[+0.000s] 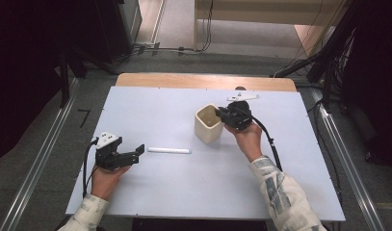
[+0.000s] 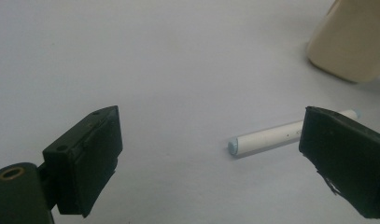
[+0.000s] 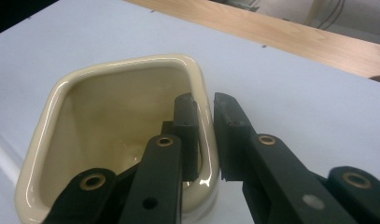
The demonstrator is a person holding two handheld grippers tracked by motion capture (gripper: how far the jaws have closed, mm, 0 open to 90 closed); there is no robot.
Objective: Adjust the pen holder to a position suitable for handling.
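While our right tool (image 3: pixel 206 109) is clamping the cup's (image 1: pixel 207 124) rim on the bench (image 1: pixel 193 192), we are moving the cup; our left tool (image 2: pixel 211 154), wide open and empty, is waiting near the chalk stick (image 2: pixel 271 137), probably to grab next.

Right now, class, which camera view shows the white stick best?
The high view: the whole white stick lies on the table. The left gripper view has its blue-tipped end close, the rest behind a jaw. The right gripper view faces the cup.
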